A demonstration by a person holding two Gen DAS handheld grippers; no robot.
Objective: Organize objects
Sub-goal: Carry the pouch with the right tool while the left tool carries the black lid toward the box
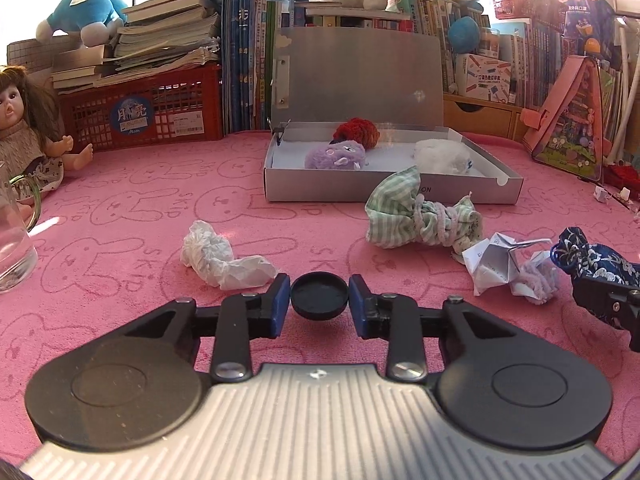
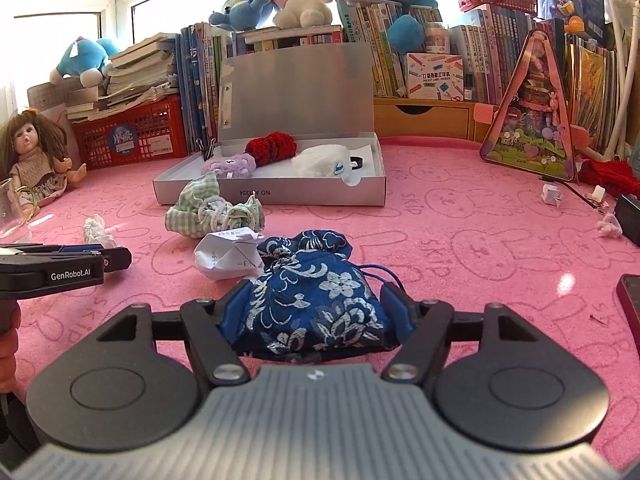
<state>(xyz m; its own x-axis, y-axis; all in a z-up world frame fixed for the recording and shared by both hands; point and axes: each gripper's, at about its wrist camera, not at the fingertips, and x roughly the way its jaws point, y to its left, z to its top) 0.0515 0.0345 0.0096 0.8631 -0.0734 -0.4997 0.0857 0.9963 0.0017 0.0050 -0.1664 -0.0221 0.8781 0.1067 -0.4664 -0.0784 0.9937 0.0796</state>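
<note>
My left gripper (image 1: 319, 300) is shut on a round black lid (image 1: 319, 297), held just above the pink mat. My right gripper (image 2: 316, 304) is shut on a blue floral cloth pouch (image 2: 316, 292); the pouch also shows in the left wrist view (image 1: 592, 260). An open grey box (image 1: 400, 190) (image 2: 280, 196) stands ahead, holding a red yarn piece (image 1: 358, 130), a purple plush (image 1: 336, 154) and a white plush (image 1: 442, 156). A green striped cloth bundle (image 1: 416, 216) (image 2: 212, 212), folded white paper (image 1: 500, 260) (image 2: 228, 256) and a crumpled tissue (image 1: 220, 258) lie before the box.
A glass jug (image 1: 14, 248) and a doll (image 1: 28, 140) are at the left. A red crate (image 1: 148, 114) with books, standing books and plush toys line the back. A pink triangular toy case (image 2: 536, 120) stands at the right, small scraps (image 2: 552, 194) near it.
</note>
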